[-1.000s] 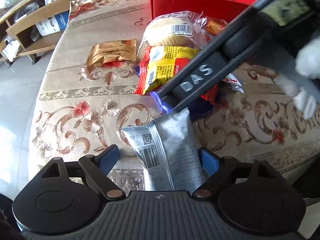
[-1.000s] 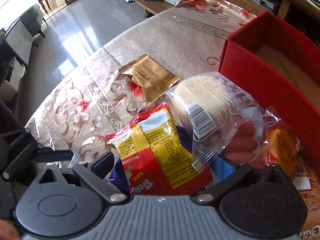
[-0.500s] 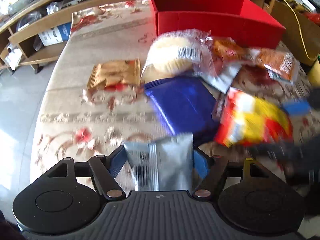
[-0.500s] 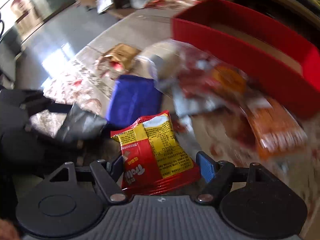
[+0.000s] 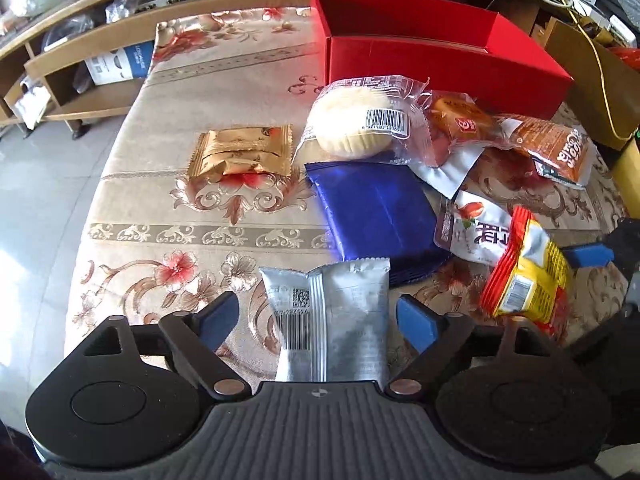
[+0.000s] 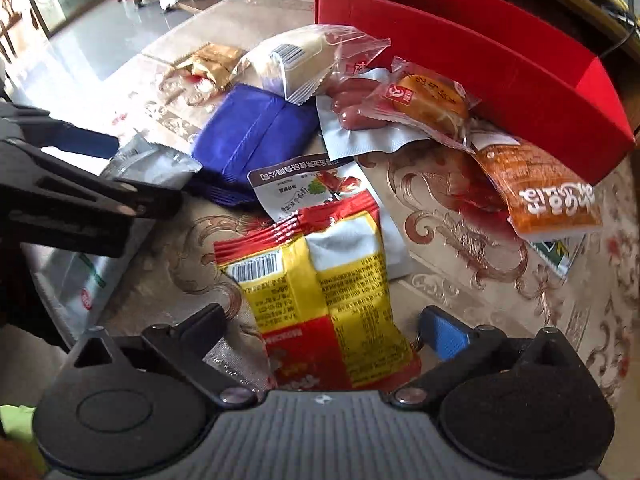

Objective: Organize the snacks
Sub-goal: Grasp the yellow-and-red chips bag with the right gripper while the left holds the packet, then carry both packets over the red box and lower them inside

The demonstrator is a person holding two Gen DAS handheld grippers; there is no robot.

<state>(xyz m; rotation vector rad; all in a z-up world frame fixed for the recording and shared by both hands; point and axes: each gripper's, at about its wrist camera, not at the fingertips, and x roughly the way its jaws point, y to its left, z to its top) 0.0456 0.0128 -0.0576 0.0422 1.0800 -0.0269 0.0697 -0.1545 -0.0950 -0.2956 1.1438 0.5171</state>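
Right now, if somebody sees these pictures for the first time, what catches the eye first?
Probably the long red box at the far side of the table, open on top. In front of it lies a heap of snack packets, with a blue packet in the middle. Nearest, the left gripper frames a silver packet, the right gripper a red-yellow packet.

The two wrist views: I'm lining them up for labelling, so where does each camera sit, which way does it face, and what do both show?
Left wrist: sits on the left gripper, facing the long red cardboard box; its jaws flank a silver foil packet.
Right wrist: sits on the right gripper, facing that box from its end; its jaws flank a red-and-yellow snack bag, with the left gripper at left.
Shared: box, blue wrapped pack, gold foil packet, both held packets.
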